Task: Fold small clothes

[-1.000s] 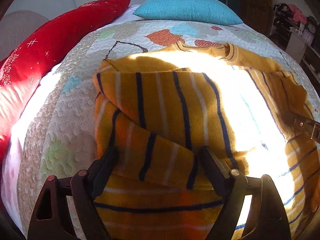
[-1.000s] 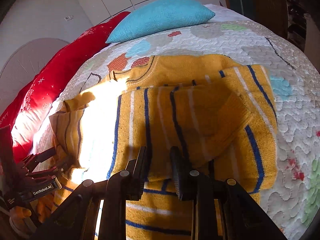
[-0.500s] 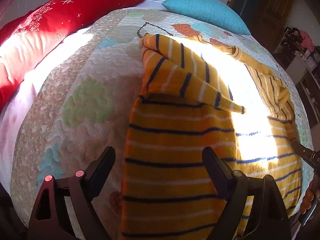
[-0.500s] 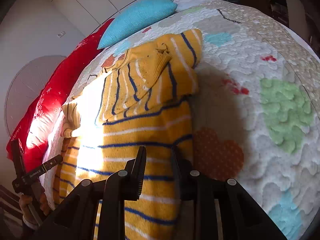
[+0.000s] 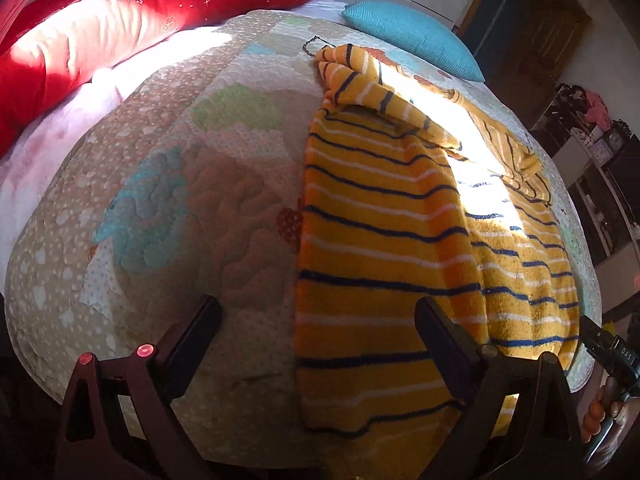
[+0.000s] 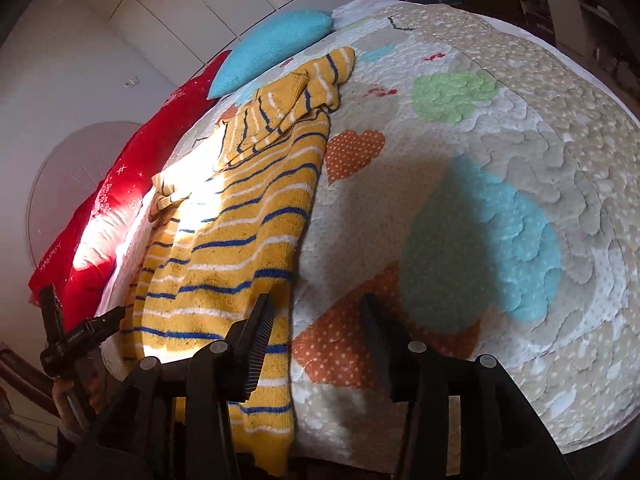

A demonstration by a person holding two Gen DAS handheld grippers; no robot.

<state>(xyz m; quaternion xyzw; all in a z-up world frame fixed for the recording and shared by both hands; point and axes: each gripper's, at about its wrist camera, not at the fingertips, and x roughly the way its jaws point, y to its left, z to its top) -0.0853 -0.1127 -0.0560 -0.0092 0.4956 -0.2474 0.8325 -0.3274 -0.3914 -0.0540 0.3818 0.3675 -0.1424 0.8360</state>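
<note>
A yellow sweater [image 5: 384, 232] with blue and white stripes lies flat on the quilted bed, both sleeves folded in over its body. It also shows in the right wrist view [image 6: 240, 240]. My left gripper [image 5: 316, 332] is open and empty, low over the sweater's left hem edge. My right gripper [image 6: 316, 332] is open and empty, near the sweater's right hem edge, its left finger [image 6: 256, 340] over the knit. The right gripper's tip shows at the left view's edge [image 5: 608, 348]; the left gripper shows in the right view [image 6: 76, 336].
The patterned quilt [image 5: 180, 208] covers the bed. A long red pillow [image 5: 120, 28] lies along the left side and a teal cushion [image 5: 412, 36] at the head. Shelves with clutter [image 5: 588, 132] stand to the right of the bed.
Both grippers have drawn back from the sleeves toward the sweater's hem and apart to its side edges. The right gripper has opened; the sleeves stay folded on the body.
</note>
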